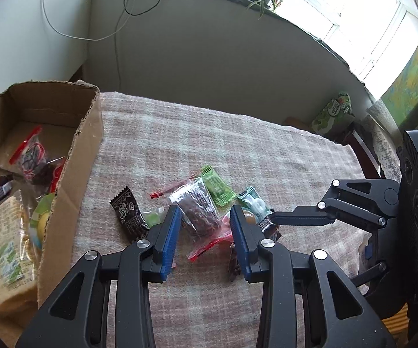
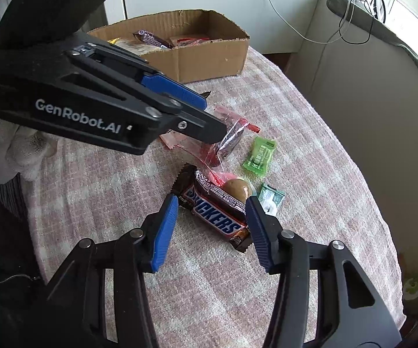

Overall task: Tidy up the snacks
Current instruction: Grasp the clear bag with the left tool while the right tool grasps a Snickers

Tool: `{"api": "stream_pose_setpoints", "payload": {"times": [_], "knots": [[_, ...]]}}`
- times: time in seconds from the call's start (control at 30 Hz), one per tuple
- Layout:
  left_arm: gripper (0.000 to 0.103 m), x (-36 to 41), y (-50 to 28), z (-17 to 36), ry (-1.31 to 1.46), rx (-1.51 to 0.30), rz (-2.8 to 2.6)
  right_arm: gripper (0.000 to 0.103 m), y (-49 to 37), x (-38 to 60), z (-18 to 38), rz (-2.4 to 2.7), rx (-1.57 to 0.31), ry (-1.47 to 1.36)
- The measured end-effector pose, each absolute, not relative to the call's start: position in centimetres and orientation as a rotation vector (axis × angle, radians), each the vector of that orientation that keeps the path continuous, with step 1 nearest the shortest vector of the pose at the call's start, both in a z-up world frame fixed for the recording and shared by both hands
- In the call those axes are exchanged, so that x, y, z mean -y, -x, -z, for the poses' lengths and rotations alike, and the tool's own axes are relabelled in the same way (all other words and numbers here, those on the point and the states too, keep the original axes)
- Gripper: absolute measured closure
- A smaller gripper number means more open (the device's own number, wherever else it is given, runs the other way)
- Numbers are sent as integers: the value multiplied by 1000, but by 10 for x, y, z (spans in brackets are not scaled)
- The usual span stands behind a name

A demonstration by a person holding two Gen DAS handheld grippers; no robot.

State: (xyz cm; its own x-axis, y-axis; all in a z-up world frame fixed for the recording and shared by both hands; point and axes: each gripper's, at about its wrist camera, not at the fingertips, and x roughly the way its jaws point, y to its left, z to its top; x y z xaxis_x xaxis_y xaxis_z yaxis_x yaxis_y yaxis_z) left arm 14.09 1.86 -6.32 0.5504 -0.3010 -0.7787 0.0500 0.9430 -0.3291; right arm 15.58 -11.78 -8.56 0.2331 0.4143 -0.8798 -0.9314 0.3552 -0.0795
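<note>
Pink-and-white woven cloth [image 2: 223, 275] covers the desk. Right tool [image 2: 211, 226] wide open, straddling brown Snickers bar [image 2: 213, 211], holding nothing; bar's long axis runs diagonally, legible only in right view. Left tool [image 1: 204, 226] open around clear red-sealed snack packet [image 1: 197, 211], not gripping. Brown cardboard box [image 1: 72, 174] of snacks at left edge; bare cloth beyond.

daylight enters from the window [image 1: 362, 20] at upper right of the left wrist view; the panes are overexposed to white. illumination on the blanket [image 1: 237, 150] is soft and even, with faint shadows. strong fisheye curvature bends straight edges, and dark vignetting fills the corners. the snickers bar [image 2: 214, 211] label is sharp and legible.
</note>
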Motion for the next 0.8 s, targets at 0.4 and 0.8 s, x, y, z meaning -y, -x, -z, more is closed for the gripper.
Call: {"api": "stream_pose_setpoints", "payload": {"times": [0.4,0.8], "knots": [[69,-14,-160,84,277,-1012,207,56,-153,113,105,-1086,-912,790],[73,-12,-162,90,285,-998,195,67,-153,117,106,-1032,-928,749]]}}
